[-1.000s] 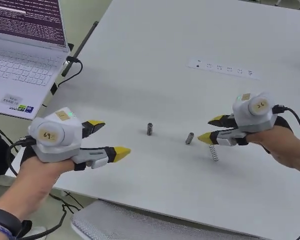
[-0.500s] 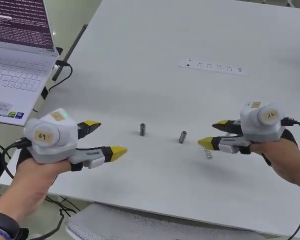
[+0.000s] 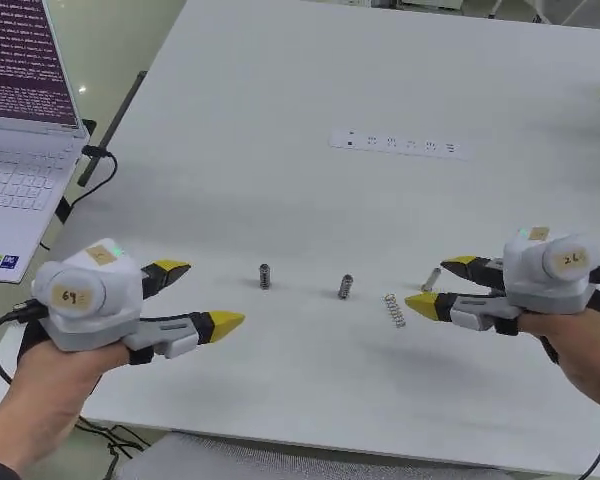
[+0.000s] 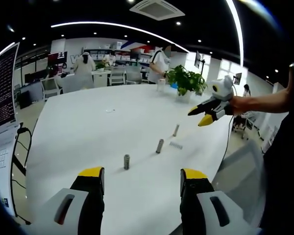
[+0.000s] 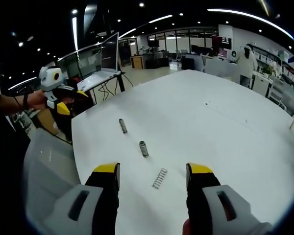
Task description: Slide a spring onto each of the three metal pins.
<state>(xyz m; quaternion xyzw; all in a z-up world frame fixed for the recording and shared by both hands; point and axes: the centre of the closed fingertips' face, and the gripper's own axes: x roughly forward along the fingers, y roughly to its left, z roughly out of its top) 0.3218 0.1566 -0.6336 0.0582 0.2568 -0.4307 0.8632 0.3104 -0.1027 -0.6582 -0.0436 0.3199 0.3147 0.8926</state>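
Your left gripper point(image 3: 198, 294) hovered above the near left part of the white table point(image 3: 280, 120), its yellow-tipped jaws spread wide and holding nothing. Your right gripper point(image 3: 440, 283) hung at the near right, jaws likewise parted and empty, pointing toward the left one.

Between the two grippers, a row of small parts sat on the tabletop. The left pin point(image 3: 265, 276) stood upright and looked wrapped in a spring's coils. The middle pin point(image 3: 346, 287), a little to its right, looked the same. Farther right, the loose spring point(image 3: 394, 309) lay flat on the table, just ahead of your right gripper's tips. In the right gripper view it lay between the jaws, touching neither.

The third pin point(image 3: 432, 279), grey and apparently bare, sat just beside that spring. In the head view it showed between the right gripper's two tips. I could not tell whether it stood straight or leaned.

A white power strip point(image 3: 398, 143) lay farther back on the table, and an open laptop point(image 3: 20, 150) sat at the far left.
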